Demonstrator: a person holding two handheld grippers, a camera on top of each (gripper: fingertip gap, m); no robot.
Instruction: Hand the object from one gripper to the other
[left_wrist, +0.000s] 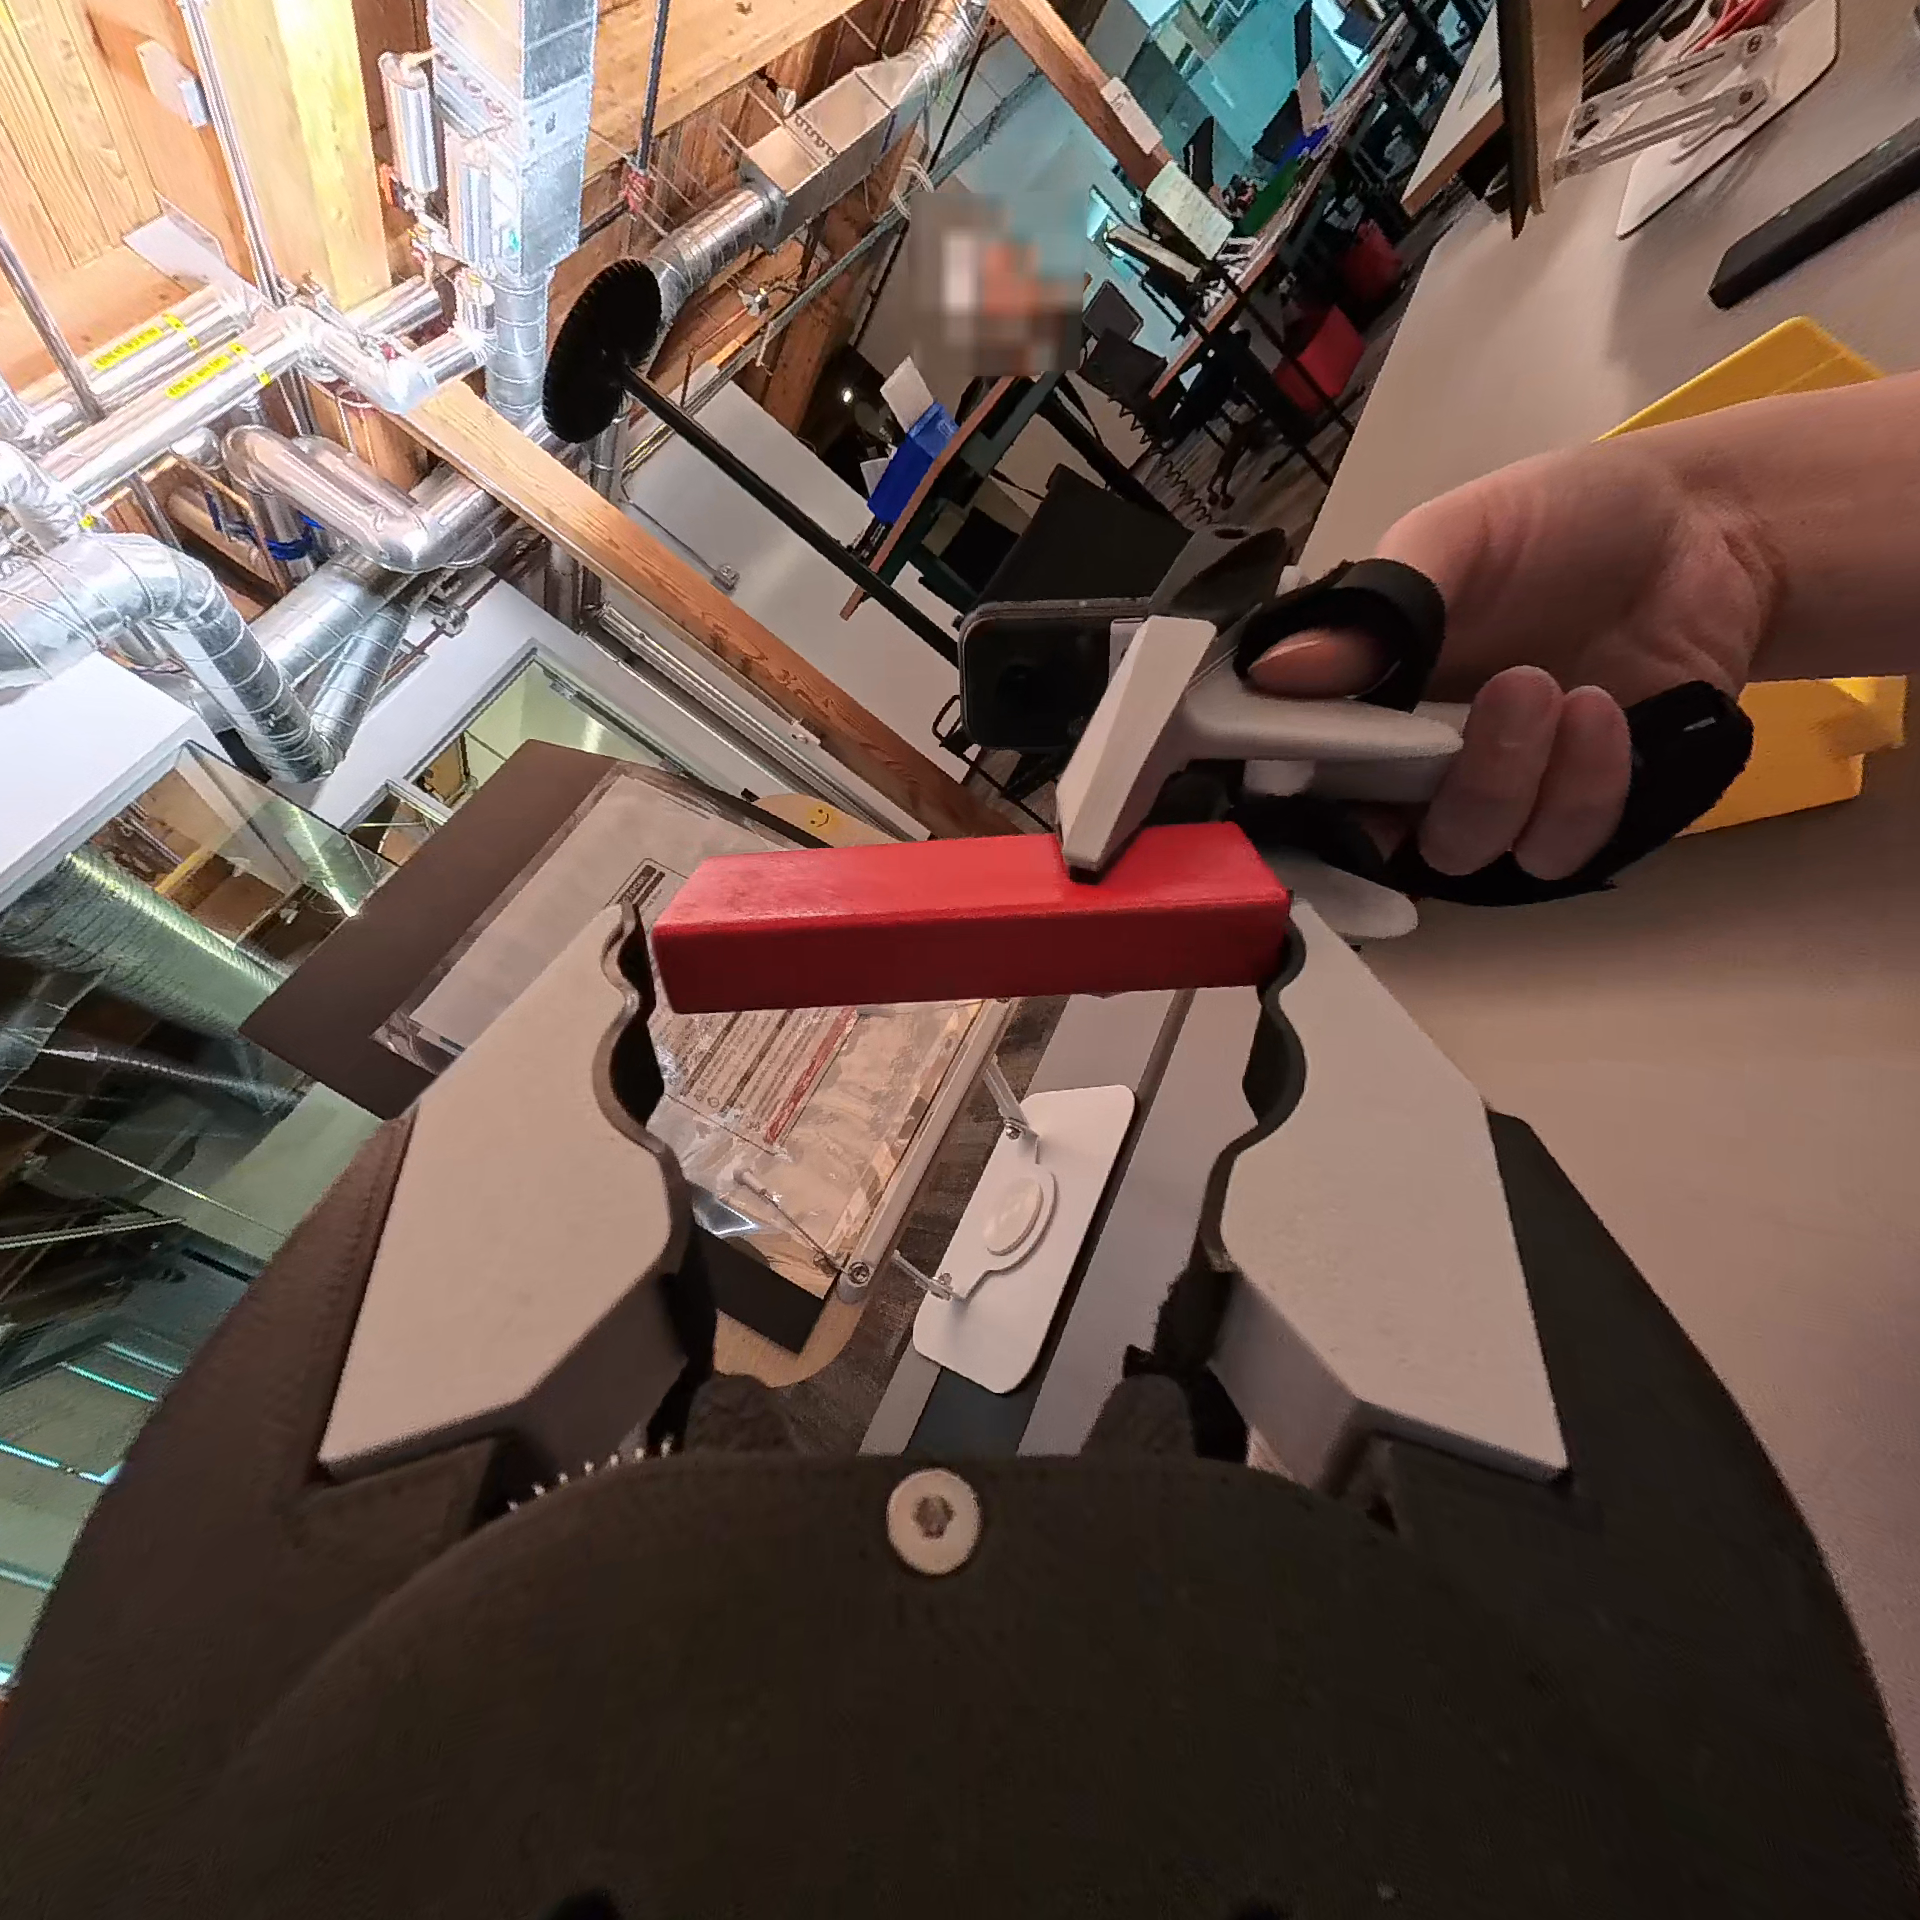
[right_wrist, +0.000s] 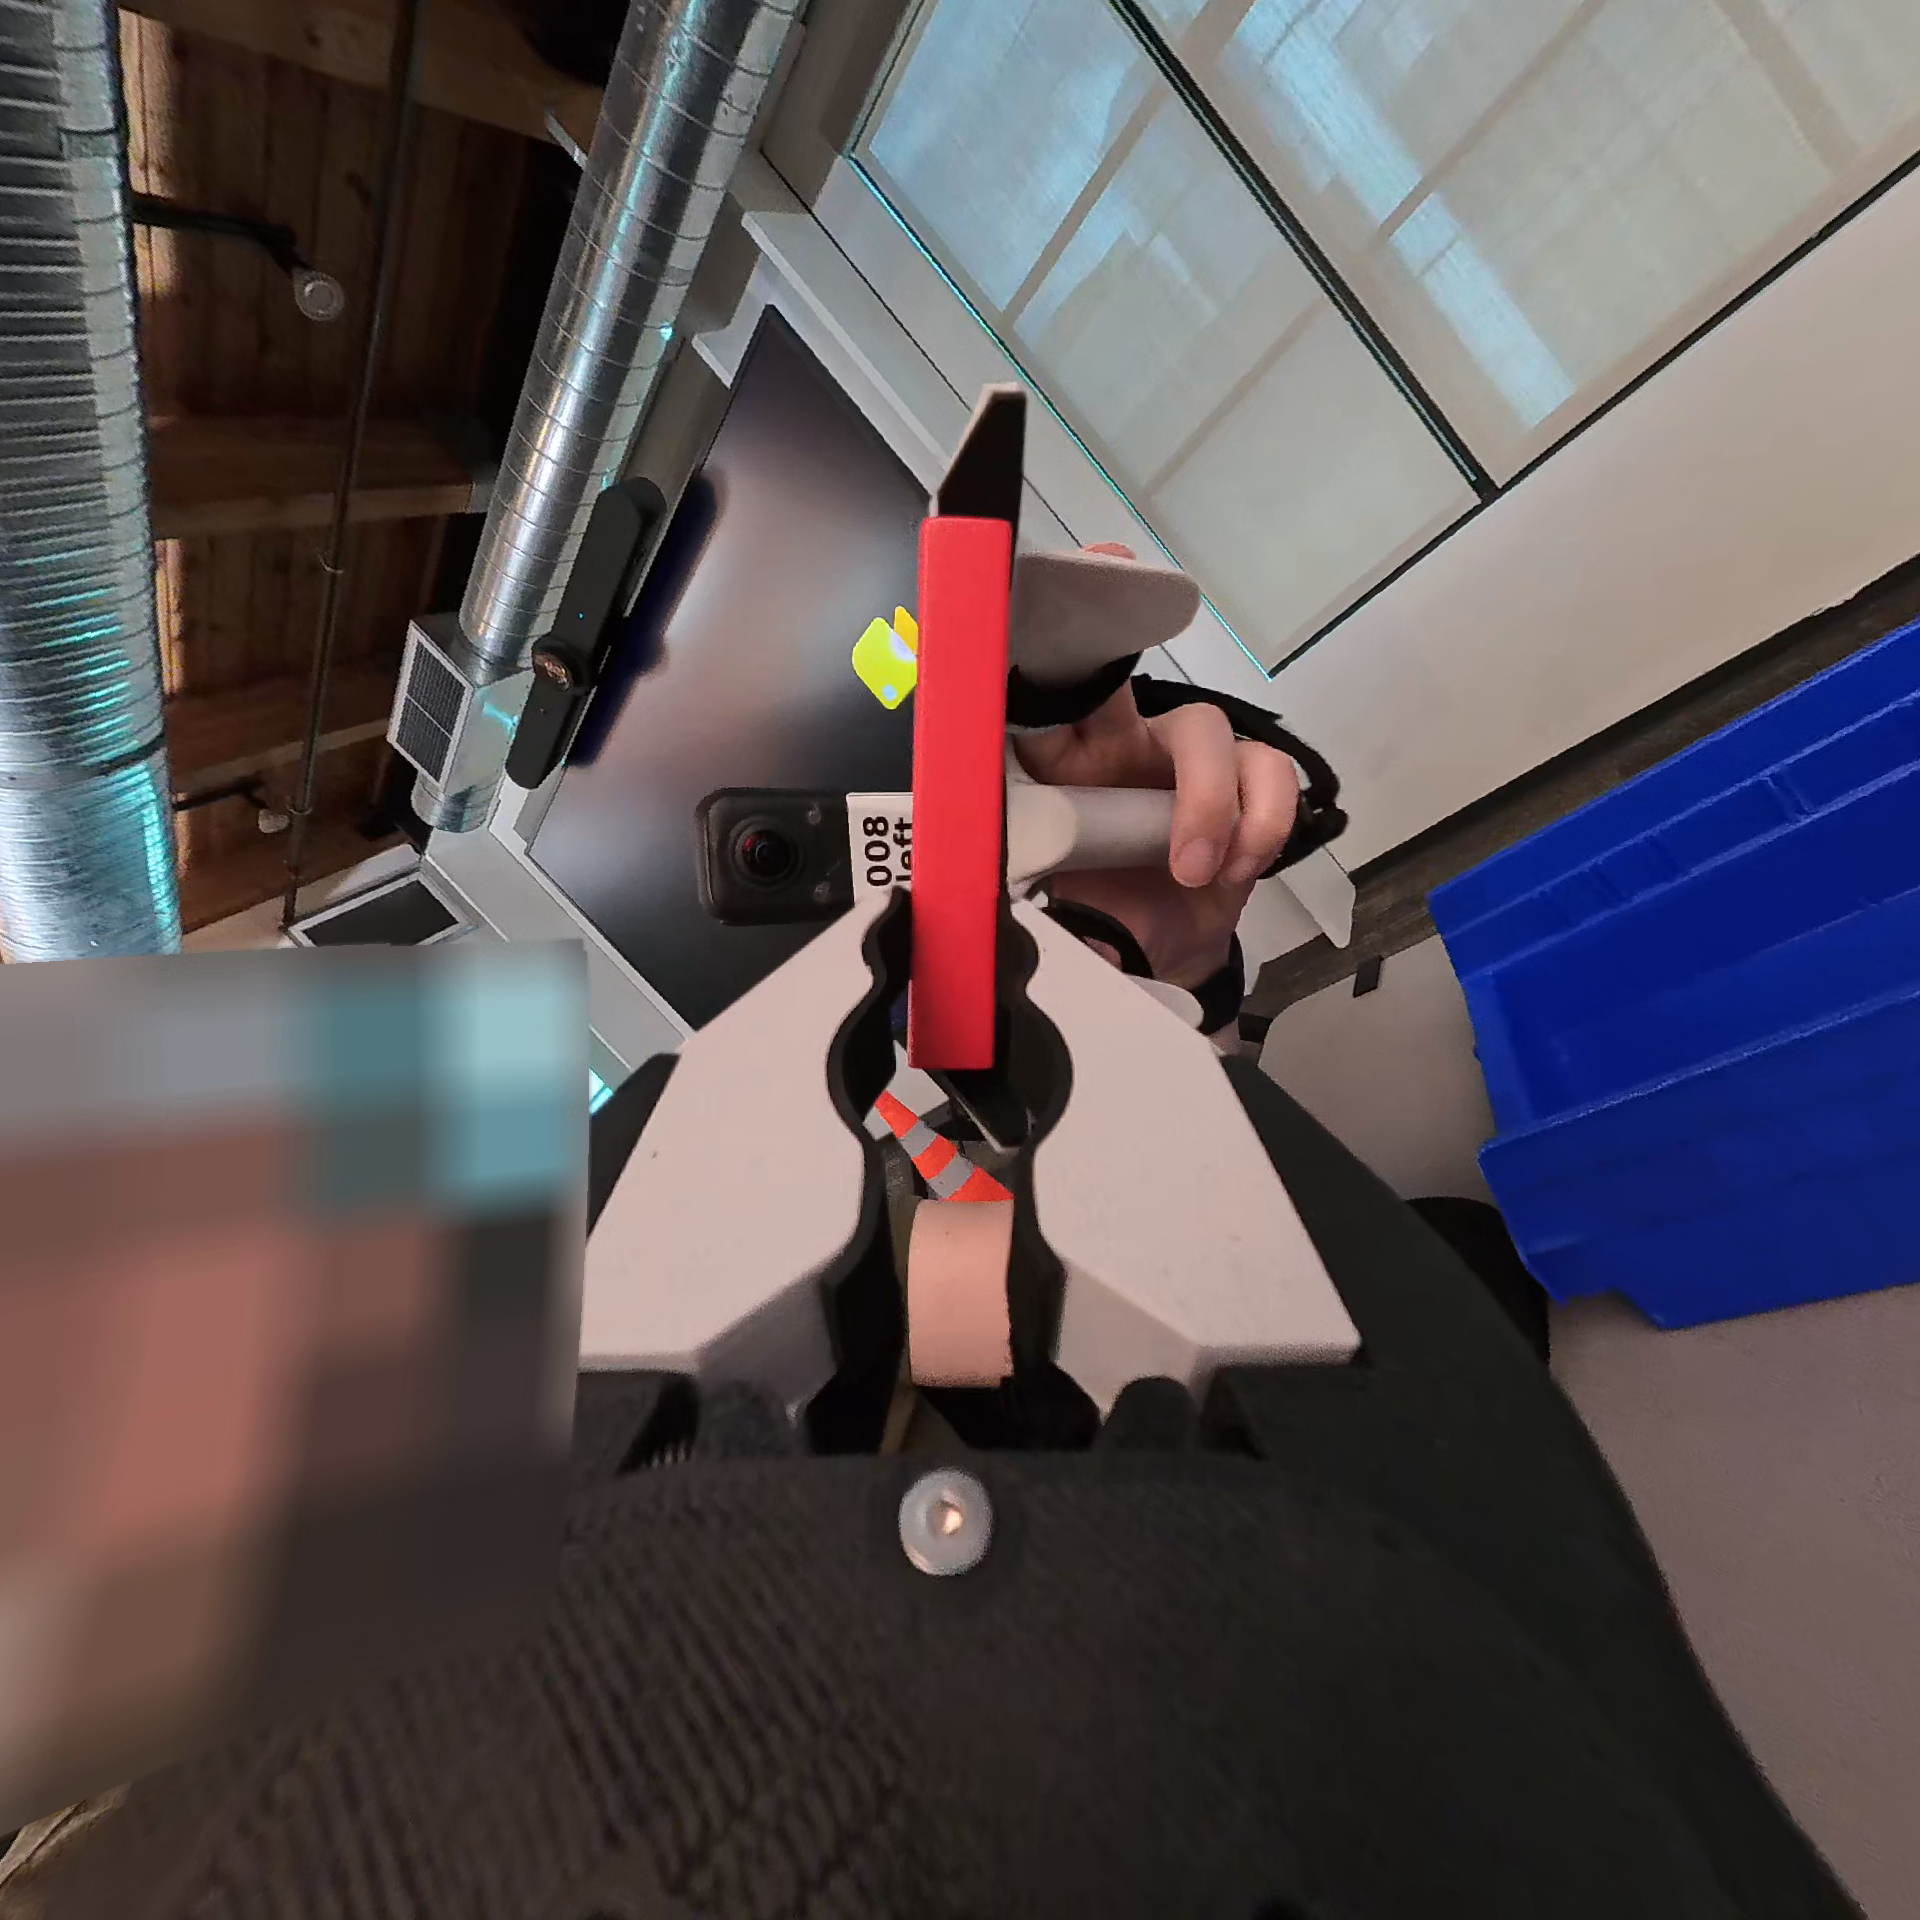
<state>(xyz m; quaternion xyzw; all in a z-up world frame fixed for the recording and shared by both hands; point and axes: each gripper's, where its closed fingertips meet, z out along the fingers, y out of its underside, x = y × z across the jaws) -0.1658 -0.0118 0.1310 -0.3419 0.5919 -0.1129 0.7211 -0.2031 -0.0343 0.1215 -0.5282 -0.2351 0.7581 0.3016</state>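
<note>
In the left wrist view, silver ducts fill the upper left of the frame. At centre the red block lies crosswise between the tips of the left tool. That tool stands wide open, spanning the block's full length, its ends at or just short of the fingertips; whether it presses them I cannot tell. From the right of the frame the right tool comes in, held by a hand, one grey finger set on the block's top face. Below the block, on the table, sits a clear bag of parts; its print is too small to read.

In the right wrist view the block runs up the middle of the frame. The right tool is narrowed to the block's width, its dark pads against both sides of the lower end. The left tool brackets it lengthwise. Blue bins fill the right of the frame. The left tool bears a white label, not repeated here.

I judge this the handover itself: crossed grips keep the fingers from colliding, and each has its own faces to hold.
</note>
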